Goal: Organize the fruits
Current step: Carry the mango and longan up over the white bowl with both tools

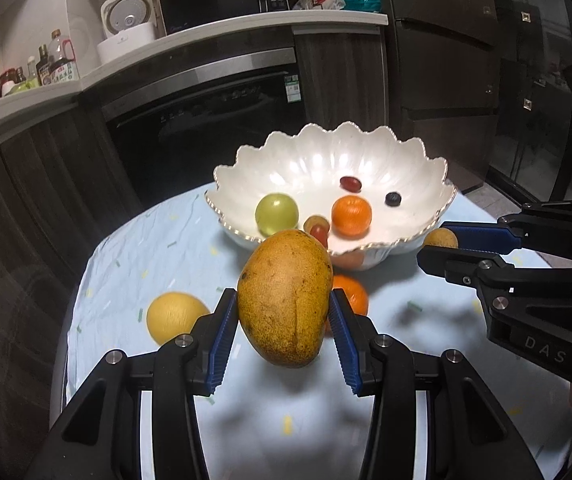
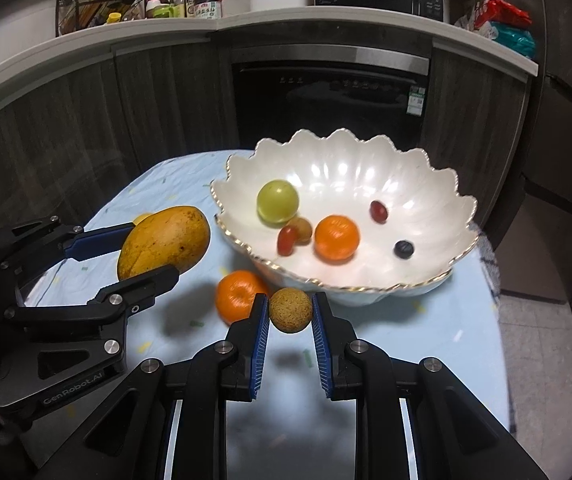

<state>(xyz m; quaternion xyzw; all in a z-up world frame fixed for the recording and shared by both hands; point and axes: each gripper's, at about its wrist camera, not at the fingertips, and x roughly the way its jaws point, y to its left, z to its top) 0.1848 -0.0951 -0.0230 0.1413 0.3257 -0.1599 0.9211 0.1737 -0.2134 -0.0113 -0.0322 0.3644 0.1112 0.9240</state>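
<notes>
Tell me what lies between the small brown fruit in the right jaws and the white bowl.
Nothing: the right wrist view shows only bare blue tablecloth between the small brown fruit and the white bowl.

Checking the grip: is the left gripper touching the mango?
Touching. The left wrist view shows both blue pads of the left gripper pressed against the sides of the mango, which hangs above the tablecloth.

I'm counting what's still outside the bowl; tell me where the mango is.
The mango is clamped in the left gripper, above the tablecloth, just short of the white bowl's near rim.
</notes>
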